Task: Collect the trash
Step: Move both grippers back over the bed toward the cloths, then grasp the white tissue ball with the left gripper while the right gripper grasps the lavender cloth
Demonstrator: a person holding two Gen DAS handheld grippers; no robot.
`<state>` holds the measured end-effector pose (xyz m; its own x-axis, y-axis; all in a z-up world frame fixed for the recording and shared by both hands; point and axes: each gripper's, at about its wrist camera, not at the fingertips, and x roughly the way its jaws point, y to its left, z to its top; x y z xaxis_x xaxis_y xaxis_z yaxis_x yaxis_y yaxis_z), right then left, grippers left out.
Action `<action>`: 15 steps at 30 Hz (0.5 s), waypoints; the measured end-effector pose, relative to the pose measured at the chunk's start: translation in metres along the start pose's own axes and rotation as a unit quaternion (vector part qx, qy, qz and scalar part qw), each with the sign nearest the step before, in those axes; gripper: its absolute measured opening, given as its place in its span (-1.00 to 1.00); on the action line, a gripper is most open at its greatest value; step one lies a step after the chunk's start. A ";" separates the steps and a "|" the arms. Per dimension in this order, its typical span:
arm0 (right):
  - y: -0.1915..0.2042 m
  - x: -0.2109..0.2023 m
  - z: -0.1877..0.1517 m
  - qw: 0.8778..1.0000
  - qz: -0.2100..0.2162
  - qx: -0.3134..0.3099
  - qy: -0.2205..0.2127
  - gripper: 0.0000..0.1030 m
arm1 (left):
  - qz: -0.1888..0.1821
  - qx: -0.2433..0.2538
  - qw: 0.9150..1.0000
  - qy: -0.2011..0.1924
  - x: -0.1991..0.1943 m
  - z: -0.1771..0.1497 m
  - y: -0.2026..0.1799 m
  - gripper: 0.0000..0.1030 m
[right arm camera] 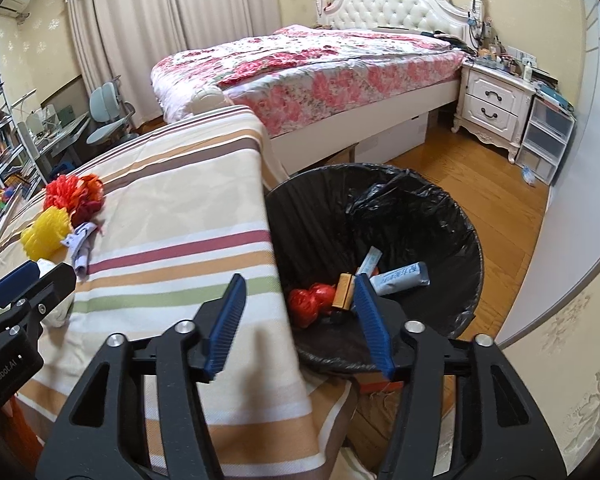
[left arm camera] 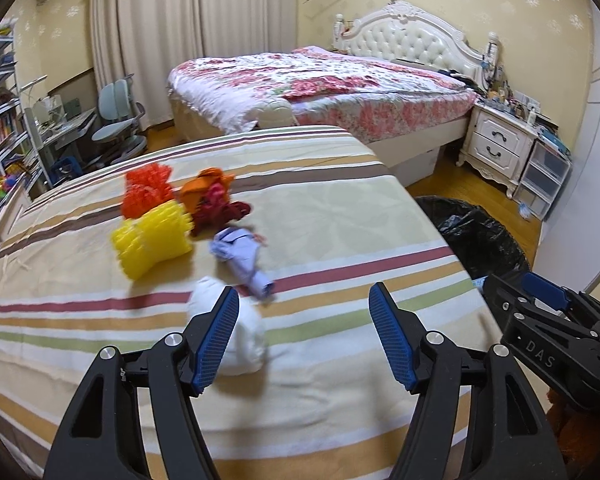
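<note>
On the striped tablecloth (left arm camera: 340, 216) lie an orange foam net (left arm camera: 146, 190), a yellow foam net (left arm camera: 154, 240), a red-orange crumpled wrapper (left arm camera: 214, 200), a pale purple wrapper (left arm camera: 242, 258) and a white crumpled piece (left arm camera: 236, 332). My left gripper (left arm camera: 304, 332) is open and empty, its left finger just in front of the white piece. My right gripper (right arm camera: 300, 316) is open and empty over the near rim of the black-lined trash bin (right arm camera: 440, 216). In the bin lie a red crumpled wrapper (right arm camera: 310, 300), a tan box (right arm camera: 342, 292) and a blue-white tube (right arm camera: 400, 278).
The bin stands on the wood floor (right arm camera: 480, 168) beside the table's right edge. Behind are a floral bed (left arm camera: 320, 84), a white nightstand (left arm camera: 500, 140), plastic drawers (left arm camera: 544, 176), a desk chair (left arm camera: 118, 120) and shelves (left arm camera: 0, 120) at the left.
</note>
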<state>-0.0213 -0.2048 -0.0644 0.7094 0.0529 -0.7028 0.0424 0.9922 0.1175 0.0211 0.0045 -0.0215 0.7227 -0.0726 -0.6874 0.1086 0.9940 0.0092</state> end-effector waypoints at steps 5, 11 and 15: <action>0.017 -0.005 -0.006 1.000 0.010 -0.014 0.000 0.12 | 0.024 -0.015 1.000 -0.003 -0.003 -0.009 0.020 0.40; 0.036 -0.004 -0.011 0.999 0.019 -0.034 0.007 0.13 | 0.022 -0.025 0.999 0.026 0.012 -0.016 0.033 0.41; 0.047 -0.001 -0.013 0.999 0.024 -0.045 0.012 0.13 | 0.014 -0.023 0.999 0.034 0.018 -0.017 0.037 0.19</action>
<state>-0.0292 -0.1567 -0.0667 0.6919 0.1016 -0.7148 -0.0555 0.9946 0.0877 0.0271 0.0418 -0.0460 0.6768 -0.0403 -0.7351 0.0560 0.9984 -0.0032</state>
